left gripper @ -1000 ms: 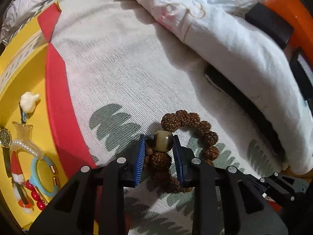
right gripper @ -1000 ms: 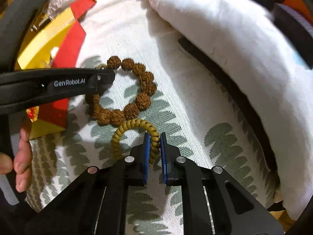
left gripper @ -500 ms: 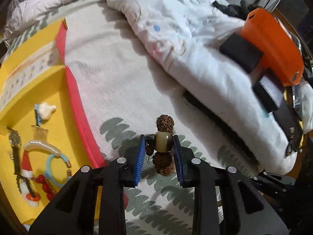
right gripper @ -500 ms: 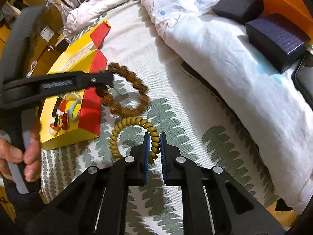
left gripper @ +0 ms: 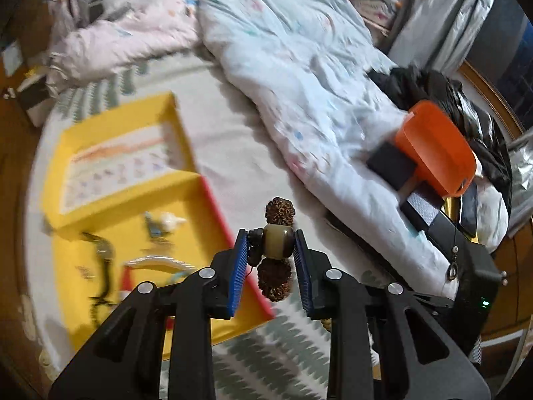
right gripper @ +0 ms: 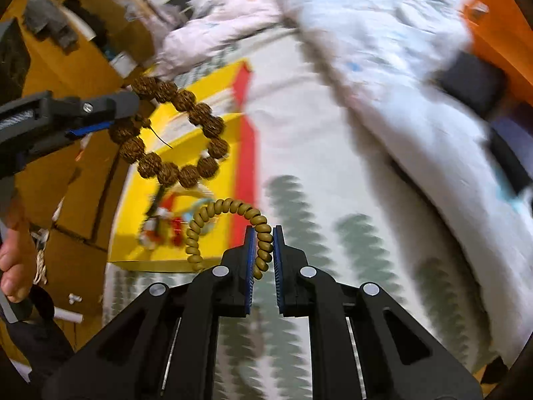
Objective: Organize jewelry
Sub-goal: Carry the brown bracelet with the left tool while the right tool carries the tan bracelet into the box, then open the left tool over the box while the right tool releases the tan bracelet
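My left gripper [left gripper: 271, 246] is shut on the brown rough-bead bracelet [left gripper: 275, 275], pinching its smooth olive bead, and holds it in the air above the bed. In the right wrist view that bracelet [right gripper: 173, 133] hangs as a ring from the left gripper [right gripper: 110, 113]. My right gripper [right gripper: 264, 250] is shut on the olive flat-bead bracelet [right gripper: 230, 216], also lifted. The yellow jewelry box [left gripper: 110, 180] with a red edge lies open to the left, holding several pieces; it also shows in the right wrist view [right gripper: 220, 140].
A rumpled white duvet [left gripper: 299, 83] covers the bed's right side. An orange tub [left gripper: 433, 146] and dark boxes [left gripper: 393, 166] rest on it. The leaf-print sheet [right gripper: 316, 200] lies beneath the grippers. A cardboard box [right gripper: 80, 173] stands left of the bed.
Both grippers have risen off the sheet with their bracelets. The brown bracelet now hangs free in the air, and both have moved toward the yellow box.
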`<state>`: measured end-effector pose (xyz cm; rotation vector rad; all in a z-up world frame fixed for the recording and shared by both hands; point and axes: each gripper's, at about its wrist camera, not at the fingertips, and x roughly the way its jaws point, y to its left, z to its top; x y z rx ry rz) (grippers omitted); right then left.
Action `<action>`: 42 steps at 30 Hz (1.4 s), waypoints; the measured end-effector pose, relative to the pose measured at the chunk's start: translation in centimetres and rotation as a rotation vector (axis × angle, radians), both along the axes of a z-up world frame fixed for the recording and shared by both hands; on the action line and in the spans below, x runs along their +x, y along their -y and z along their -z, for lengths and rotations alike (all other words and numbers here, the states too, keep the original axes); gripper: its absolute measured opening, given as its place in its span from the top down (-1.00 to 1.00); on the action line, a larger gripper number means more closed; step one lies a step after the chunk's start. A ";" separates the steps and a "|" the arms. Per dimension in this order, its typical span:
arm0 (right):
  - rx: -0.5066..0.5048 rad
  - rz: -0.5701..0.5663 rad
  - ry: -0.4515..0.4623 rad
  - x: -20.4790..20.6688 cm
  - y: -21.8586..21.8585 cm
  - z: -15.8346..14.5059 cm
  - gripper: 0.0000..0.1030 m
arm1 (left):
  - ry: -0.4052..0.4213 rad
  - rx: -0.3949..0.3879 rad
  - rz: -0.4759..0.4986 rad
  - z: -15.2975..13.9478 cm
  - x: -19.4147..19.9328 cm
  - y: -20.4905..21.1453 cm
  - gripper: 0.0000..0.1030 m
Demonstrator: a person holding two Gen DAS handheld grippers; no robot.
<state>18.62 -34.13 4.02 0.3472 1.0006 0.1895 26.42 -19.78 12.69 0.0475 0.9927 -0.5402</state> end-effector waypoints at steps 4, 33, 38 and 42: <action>0.012 -0.080 -0.001 2.3 -4.7 0.1 0.78 | 0.048 0.036 -0.065 -1.5 -0.1 -4.6 0.46; -0.183 -0.183 -0.212 9.6 -15.7 10.5 0.77 | -0.169 0.073 -0.081 13.0 1.3 -13.6 0.46; -0.198 -0.188 -0.215 10.1 -16.0 10.9 0.77 | -0.194 0.106 -0.098 14.8 1.8 -14.2 0.46; -0.207 -0.188 -0.221 10.4 -16.2 11.3 0.72 | -0.202 0.114 -0.116 15.4 2.2 -14.7 0.46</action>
